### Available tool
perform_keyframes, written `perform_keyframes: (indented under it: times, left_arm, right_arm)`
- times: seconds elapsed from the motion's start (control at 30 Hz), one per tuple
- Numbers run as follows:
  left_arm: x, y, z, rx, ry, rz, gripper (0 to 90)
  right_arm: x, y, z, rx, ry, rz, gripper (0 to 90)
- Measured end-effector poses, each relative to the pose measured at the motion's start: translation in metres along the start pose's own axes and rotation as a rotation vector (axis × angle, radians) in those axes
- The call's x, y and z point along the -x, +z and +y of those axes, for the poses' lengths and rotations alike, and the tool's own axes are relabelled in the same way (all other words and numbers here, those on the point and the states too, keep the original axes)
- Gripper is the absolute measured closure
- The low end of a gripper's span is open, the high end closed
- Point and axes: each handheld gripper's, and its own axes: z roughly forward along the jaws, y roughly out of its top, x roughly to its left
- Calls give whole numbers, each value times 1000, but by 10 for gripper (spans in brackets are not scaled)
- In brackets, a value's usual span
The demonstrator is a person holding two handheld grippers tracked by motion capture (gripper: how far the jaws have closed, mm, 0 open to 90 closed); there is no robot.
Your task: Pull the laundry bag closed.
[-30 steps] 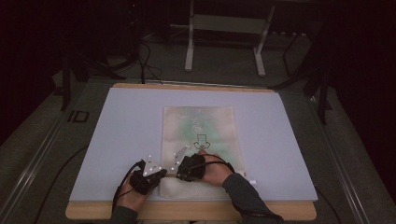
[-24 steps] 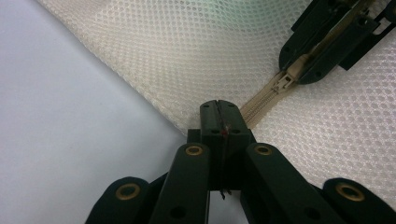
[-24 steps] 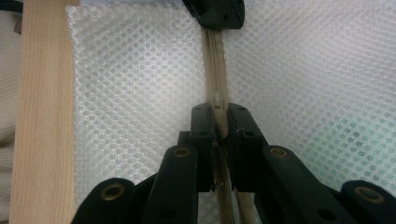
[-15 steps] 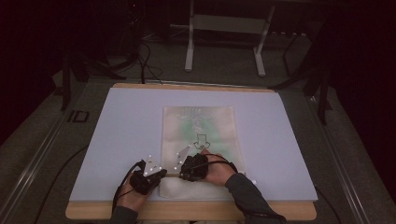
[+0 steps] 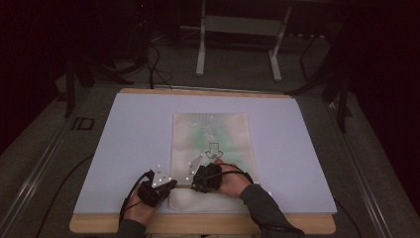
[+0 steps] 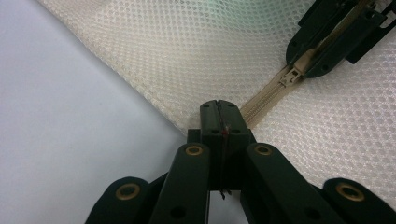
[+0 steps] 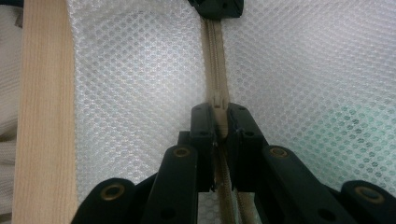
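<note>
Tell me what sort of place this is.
Probably a lab or recording workspace, not a home: a wooden table under a white sheet, cables trailing over grey carpet, a metal stand behind, and a mesh zip bag laid out alone.

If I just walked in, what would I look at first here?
First the pale mesh bag lying flat in the middle of the white table. Then the two black grippers at its near end: the left gripper pinches the end of the beige zipper, and the right gripper is closed on the zipper pull.
</note>
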Motion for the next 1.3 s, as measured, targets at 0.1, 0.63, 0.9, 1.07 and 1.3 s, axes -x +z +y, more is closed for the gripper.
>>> perform_keyframes:
  times: [0.1,0.63,0.9,1.07,1.3]
  left_arm:
    - [0,0,0,0,-1,0,897]
    - [0,0,0,0,1,1,897]
    - [0,0,0,-1,0,1,897]
    - [0,0,0,-1,1,1,897]
    - [0,0,0,-1,1,1,897]
  right_arm:
    - [0,0,0,-3,0,0,822]
    - [0,-4,-4,-10,0,-1,822]
    - [1,-7,-7,-20,-4,-2,822]
    - [1,-8,-8,-26,-3,0,822]
    - [2,-10,-11,-31,-1,3,822]
